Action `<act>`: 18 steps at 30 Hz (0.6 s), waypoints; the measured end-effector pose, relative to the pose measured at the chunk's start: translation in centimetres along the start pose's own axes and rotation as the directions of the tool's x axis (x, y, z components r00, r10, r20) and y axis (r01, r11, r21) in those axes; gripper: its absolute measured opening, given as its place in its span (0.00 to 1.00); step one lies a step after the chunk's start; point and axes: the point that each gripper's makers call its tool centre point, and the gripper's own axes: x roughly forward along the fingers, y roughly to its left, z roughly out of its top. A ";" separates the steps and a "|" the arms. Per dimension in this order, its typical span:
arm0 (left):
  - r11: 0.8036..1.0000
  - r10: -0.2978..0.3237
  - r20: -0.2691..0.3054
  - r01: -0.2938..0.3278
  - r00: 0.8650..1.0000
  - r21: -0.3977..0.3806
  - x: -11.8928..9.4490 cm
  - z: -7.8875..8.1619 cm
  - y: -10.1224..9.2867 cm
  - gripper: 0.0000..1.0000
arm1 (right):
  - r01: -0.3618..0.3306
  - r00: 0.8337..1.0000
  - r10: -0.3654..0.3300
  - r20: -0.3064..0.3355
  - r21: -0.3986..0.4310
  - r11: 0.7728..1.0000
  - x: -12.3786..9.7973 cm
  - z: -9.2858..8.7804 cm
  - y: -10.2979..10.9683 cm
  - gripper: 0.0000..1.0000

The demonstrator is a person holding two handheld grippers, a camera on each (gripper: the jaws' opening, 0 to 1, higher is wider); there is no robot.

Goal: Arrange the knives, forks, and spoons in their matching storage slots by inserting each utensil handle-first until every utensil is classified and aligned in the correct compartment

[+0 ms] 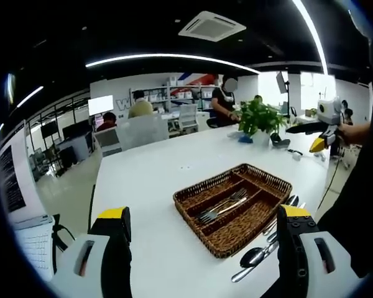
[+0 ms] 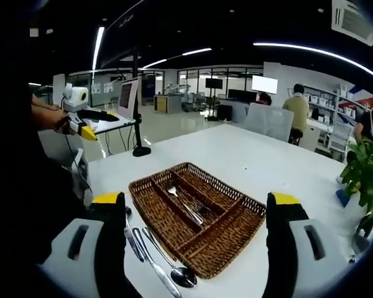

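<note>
A brown wicker cutlery basket [image 1: 188, 212] [image 2: 218, 262] with three long compartments lies on the white table. A few forks [image 1: 222, 205] [image 2: 188, 205] lie in its middle compartment. Spoons and other loose cutlery [image 1: 258, 253] [image 2: 156, 258] lie on the table alongside the basket. My left gripper [image 1: 204, 214] is open, above the table just short of the basket, with nothing between its jaws. My right gripper [image 2: 196, 198] is open too and faces the basket from the opposite side. Each gripper also appears in the other's view, raised in a hand: right gripper [image 1: 318, 135], left gripper [image 2: 81, 121].
A potted green plant [image 1: 258, 117] [image 2: 365, 172] stands at the far end of the table. A monitor on a stand [image 2: 130, 99] sits beyond the table edge. Office chairs [image 1: 143, 130], desks and seated people fill the background. The table top [image 1: 155, 174] beyond the basket is bare white.
</note>
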 end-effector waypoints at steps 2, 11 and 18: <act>1.000 0.002 0.000 -0.002 1.000 0.001 -0.1 0.0 -0.1 0.99 | -0.008 1.000 0.008 0.004 -0.007 1.000 0.3 0.2 0.2 0.97; 1.000 0.003 -0.011 -0.003 1.000 0.008 -0.5 -0.3 -0.4 0.99 | -0.094 0.995 0.095 0.019 -0.044 0.995 1.5 0.5 1.7 0.90; 0.997 -0.002 -0.064 0.006 0.998 0.073 -0.7 -1.2 -0.8 0.99 | -0.162 0.987 0.162 -0.004 -0.046 0.986 3.2 0.0 3.3 0.89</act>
